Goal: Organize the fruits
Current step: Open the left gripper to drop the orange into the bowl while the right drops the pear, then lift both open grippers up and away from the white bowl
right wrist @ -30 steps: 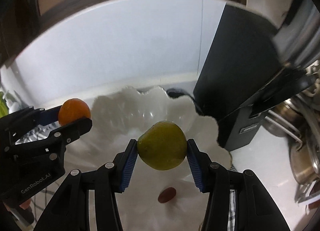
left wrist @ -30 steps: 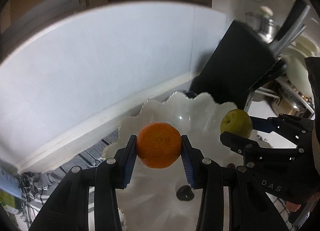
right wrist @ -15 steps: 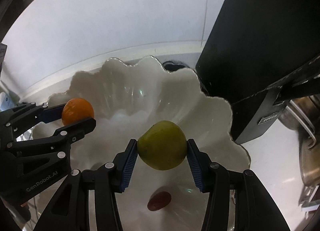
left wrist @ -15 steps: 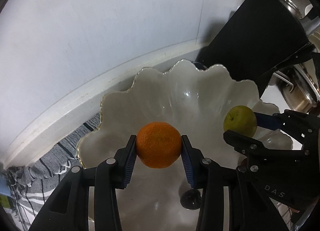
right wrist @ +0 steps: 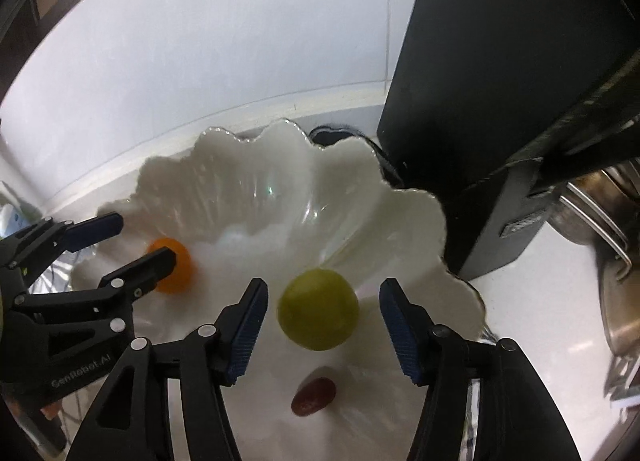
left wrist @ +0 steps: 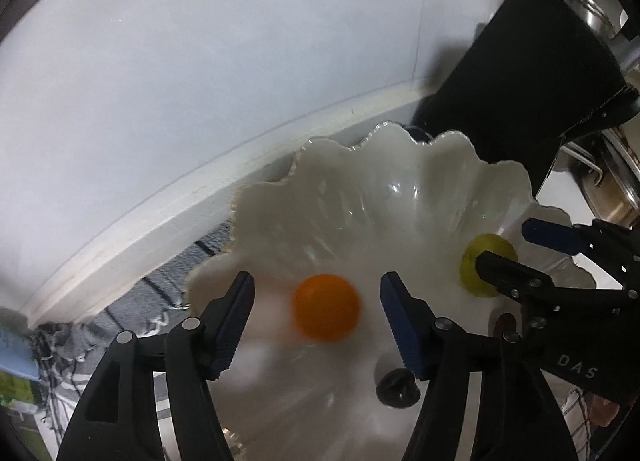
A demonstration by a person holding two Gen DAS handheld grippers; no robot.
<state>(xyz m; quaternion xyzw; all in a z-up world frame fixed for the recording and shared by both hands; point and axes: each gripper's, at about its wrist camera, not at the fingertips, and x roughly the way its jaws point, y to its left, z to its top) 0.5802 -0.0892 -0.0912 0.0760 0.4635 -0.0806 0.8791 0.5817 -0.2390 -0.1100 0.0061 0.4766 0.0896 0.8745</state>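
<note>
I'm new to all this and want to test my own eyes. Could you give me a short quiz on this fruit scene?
1. True or false: the left gripper clamps the orange.
2. Which fruit lies between the right gripper's pads: A orange, B green fruit, C small red fruit?
3. What dish sits under both grippers?

Key: 1 false, its jaws have just been opening, pads clear. 2 B. 3 the white scalloped bowl.
</note>
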